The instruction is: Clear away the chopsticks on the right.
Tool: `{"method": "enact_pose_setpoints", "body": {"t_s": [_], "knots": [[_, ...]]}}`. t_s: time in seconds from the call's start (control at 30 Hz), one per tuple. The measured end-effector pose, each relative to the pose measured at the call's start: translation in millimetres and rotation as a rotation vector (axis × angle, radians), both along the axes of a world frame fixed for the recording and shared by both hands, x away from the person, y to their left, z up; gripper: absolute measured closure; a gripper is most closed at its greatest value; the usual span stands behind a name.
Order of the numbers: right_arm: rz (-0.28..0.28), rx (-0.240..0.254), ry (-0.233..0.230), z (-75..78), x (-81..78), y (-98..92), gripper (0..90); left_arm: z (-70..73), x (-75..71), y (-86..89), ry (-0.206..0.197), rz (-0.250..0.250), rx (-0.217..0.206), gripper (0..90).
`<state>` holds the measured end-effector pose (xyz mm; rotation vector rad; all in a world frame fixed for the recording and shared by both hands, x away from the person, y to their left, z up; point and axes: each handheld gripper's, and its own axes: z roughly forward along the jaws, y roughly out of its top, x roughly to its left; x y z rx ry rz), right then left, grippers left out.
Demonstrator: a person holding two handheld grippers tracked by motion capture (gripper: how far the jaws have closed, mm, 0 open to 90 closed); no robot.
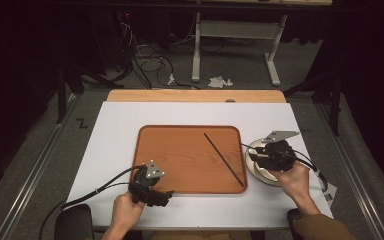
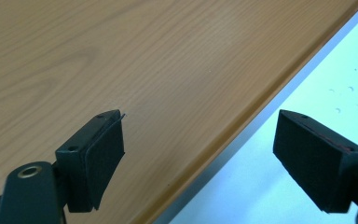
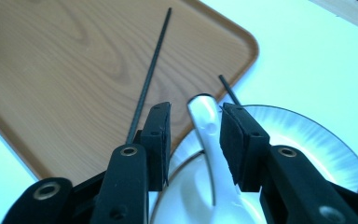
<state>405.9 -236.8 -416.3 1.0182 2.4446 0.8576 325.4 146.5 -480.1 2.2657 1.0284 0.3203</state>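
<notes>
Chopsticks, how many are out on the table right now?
2. One chopstick lies slantwise on the wooden tray. The second chopstick pokes out past the plate's rim beside the right gripper, mostly hidden by it. More could be hidden under that gripper.

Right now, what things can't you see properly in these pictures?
- The white ceramic spoon: its bowl end is cut off by the bottom edge of the right gripper view, behind the right hand-held gripper.
- The white striped round plate: in the high view the right hand-held gripper and hand cover most of it.
- The second thin black stick: its lower part is hidden behind a jaw in the right gripper view.
- The brown wooden rectangular tray: the left gripper view cuts off most of it.
</notes>
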Motion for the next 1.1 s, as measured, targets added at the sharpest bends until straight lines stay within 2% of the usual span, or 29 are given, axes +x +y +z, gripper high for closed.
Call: {"method": "enact_pose_setpoints", "body": {"t_s": [0.23,0.33,0.73,0.97,1.07,1.1], "knots": [[-0.027,0.006,-0.001,1.9,4.0,-12.3,64.8,0.9,-0.3,0.6,-0.002,0.000,0.002,16.5],[-0.039,0.024,-0.005,4.3,5.8,-23.9,64.7,-0.1,0.6,-0.3,0.002,0.003,-0.003,16.5],[-0.144,0.069,-0.005,10.3,11.8,-63.7,66.1,-0.4,0.3,-0.2,0.001,0.004,0.004,16.5],[-0.198,0.077,0.015,5.9,12.7,-86.1,66.8,1.5,1.2,1.4,-0.004,0.006,-0.003,16.5],[-0.235,0.041,0.012,3.8,9.6,-96.3,67.0,0.8,1.0,0.7,0.001,0.003,-0.002,16.5],[-0.241,0.045,0.015,2.4,9.2,-100.0,67.0,0.8,1.0,0.7,0.001,0.003,-0.002,16.5]]}}
